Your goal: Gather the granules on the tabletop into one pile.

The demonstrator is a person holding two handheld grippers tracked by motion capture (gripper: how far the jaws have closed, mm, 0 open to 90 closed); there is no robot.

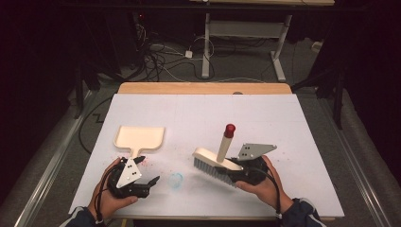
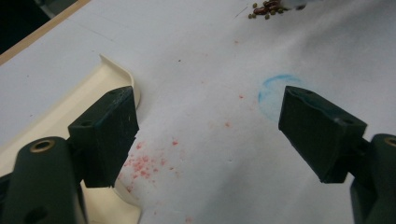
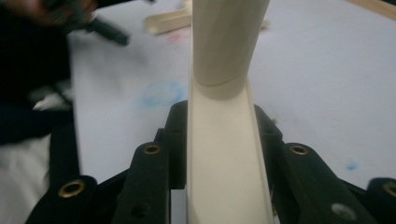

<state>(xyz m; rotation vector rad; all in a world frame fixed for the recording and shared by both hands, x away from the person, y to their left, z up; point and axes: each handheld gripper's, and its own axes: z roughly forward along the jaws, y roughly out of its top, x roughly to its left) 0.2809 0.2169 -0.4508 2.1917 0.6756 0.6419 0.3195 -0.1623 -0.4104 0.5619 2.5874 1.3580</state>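
Right gripper (image 1: 236,176) clenches brush (image 1: 213,163) at five o'clock; left gripper (image 1: 147,185) spread wide beside dustpan (image 1: 140,137); beans (image 2: 266,8) seemingly unswept

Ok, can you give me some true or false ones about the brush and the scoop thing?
1. The right tongs are holding the brush. True: the jaws are shut on its cream body.
2. The left tongs are gripping the dustpan. False: their jaws are open and hold nothing; one jaw sits over the pan's edge.
3. The brush handle has a red tip. True.
4. The dustpan is lying on the floor. False: it lies on the white table.
5. There are little pink crumbs on the table near the dustpan. True.
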